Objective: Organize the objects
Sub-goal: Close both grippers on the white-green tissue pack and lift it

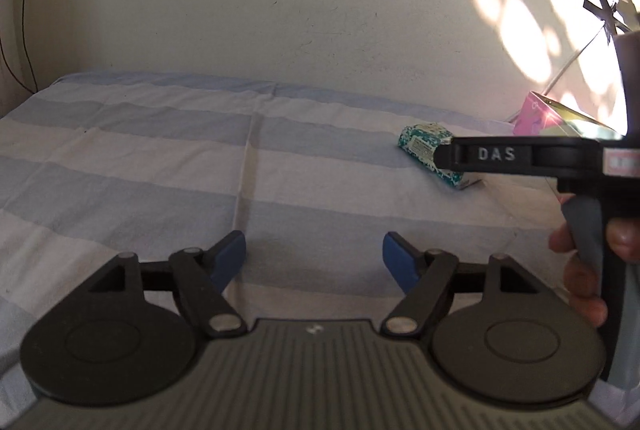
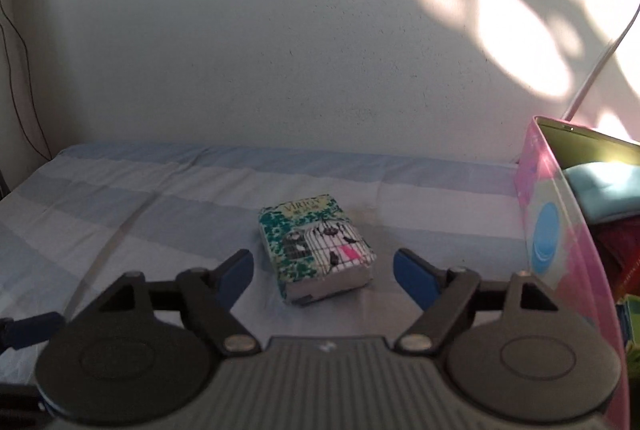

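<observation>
Striped blue-and-white bedding (image 2: 160,198) is spread before a sunlit wall (image 2: 320,70). Only from the right wrist is the paperback book (image 2: 316,246) seen cover-up, green-speckled with a birdcage drawing, lying flat between the wide-spread, empty right gripper (image 2: 323,272) fingers, near a pink storage box (image 2: 560,230). From the left wrist, the left gripper (image 1: 314,262) is seen spread, empty, and a hand (image 1: 580,270) is shown holding the other tool
</observation>
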